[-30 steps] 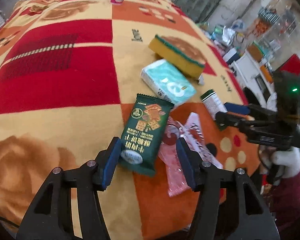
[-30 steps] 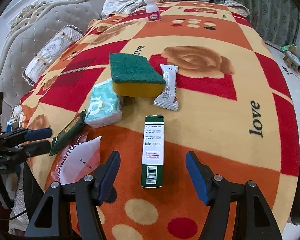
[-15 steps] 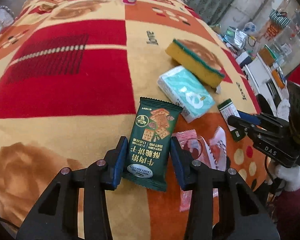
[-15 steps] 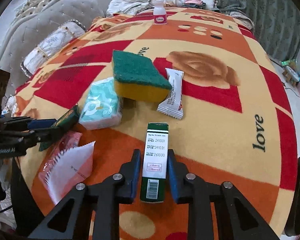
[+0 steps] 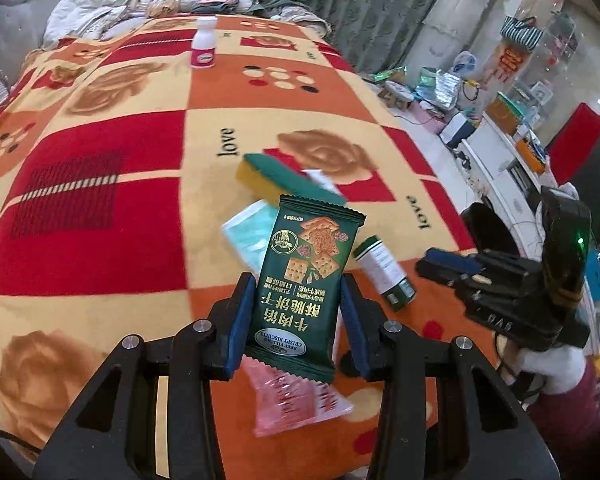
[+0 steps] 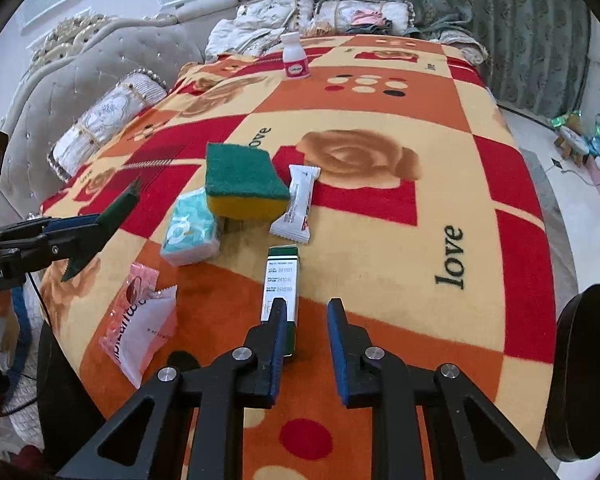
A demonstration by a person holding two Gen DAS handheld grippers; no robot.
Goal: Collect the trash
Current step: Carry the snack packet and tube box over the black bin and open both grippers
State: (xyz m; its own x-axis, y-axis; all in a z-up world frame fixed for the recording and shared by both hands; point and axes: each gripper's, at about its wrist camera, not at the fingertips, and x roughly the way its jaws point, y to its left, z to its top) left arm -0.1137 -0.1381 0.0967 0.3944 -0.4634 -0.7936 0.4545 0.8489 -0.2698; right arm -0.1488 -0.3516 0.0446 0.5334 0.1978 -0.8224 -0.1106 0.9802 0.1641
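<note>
Now the left gripper (image 5: pixel 296 314) clamps the green biscuit packet (image 5: pixel 306 280), while the right gripper (image 6: pixel 303 344) looks closed, seemingly beside the green-and-white box (image 6: pixel 281 280).

Patterned blanket (image 6: pixel 440 200): sponge (image 6: pixel 244 184), tissue pack (image 6: pixel 190 232), bottle (image 6: pixel 295 56), possibly medicine.

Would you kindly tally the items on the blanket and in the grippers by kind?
Packets and wrappers: 3 (green biscuit packet, pink wrapper, white sachet)
Small box: 1
Tissue pack: 1
Sponge: 1
Bottle: 1
Total: 7
</note>
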